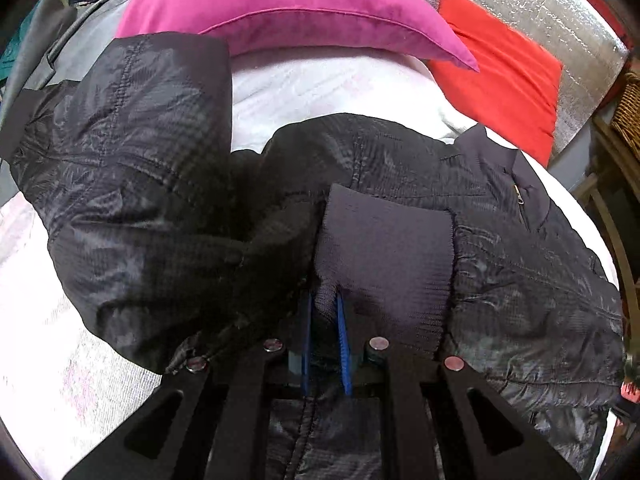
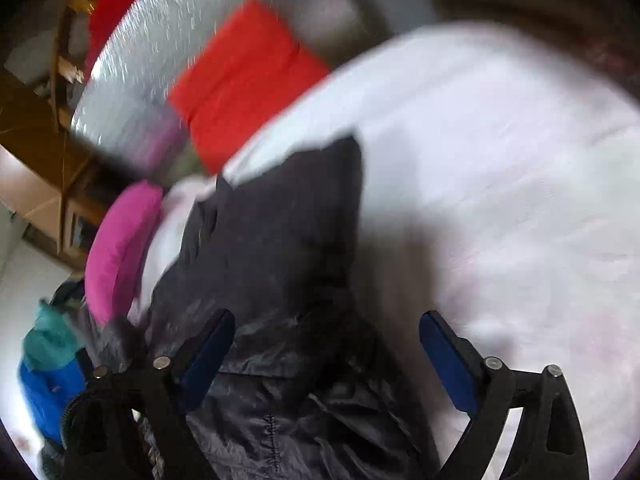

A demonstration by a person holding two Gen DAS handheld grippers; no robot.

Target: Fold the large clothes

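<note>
A large black padded jacket [image 1: 140,184] lies spread on a white bedsheet [image 1: 320,84]. My left gripper [image 1: 324,312] is shut on the jacket's ribbed knit cuff [image 1: 384,256], with the fabric pinched between the blue pads. The zipped collar [image 1: 516,184] lies to the right of it. In the blurred right wrist view the same jacket [image 2: 272,248] runs up the left middle of the picture. My right gripper [image 2: 328,336] hovers over its near part, jaws apart, nothing pinched between the blue pads.
A magenta pillow [image 1: 288,8] and a red cushion [image 1: 504,72] lie at the head of the bed against a silver quilted board [image 1: 560,12]. Grey clothing [image 1: 80,28] is piled far left. A blue and teal garment [image 2: 48,364] lies beyond the bed's edge. Wooden furniture [image 2: 44,152] stands nearby.
</note>
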